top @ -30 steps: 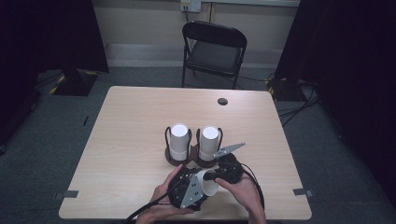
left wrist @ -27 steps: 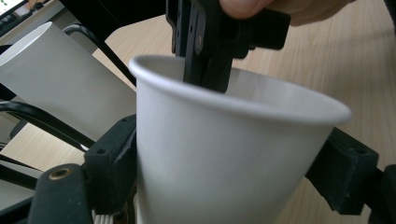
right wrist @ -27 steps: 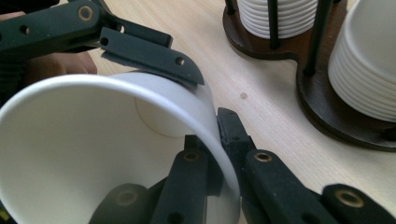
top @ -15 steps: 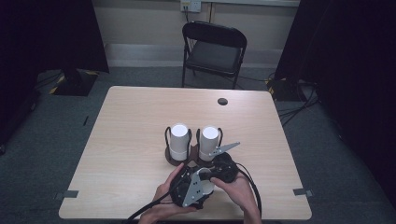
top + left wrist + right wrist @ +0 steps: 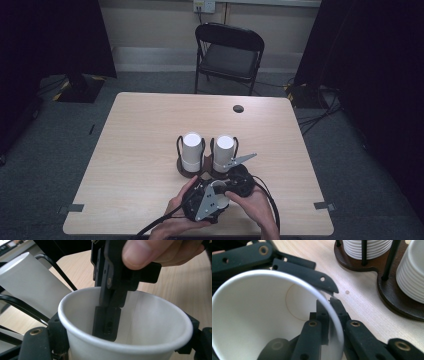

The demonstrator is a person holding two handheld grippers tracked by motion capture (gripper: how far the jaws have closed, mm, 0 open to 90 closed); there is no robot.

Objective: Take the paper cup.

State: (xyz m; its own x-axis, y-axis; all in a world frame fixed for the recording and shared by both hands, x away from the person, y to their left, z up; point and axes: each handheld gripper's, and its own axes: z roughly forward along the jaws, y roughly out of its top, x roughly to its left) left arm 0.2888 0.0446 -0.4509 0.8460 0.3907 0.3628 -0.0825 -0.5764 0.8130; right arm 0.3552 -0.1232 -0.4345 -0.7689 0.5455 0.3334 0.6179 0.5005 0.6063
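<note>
A white paper cup sits between the jaws of my left gripper, which is shut around its body. My right gripper is shut on the cup's rim, one jaw inside the cup and one outside. In the high view both grippers, left and right, are held together in the person's hands near the table's front edge, with the cup between them. Just beyond them a dark wooden holder with black wire posts carries two stacks of white cups.
The light wooden table has a small round dark hole near its far edge. A black folding chair stands behind the table. Cables trail from the grippers off the front edge.
The right gripper has shifted slightly left and closer over the cup, and the hands have drawn together. The cup stacks have not moved.
</note>
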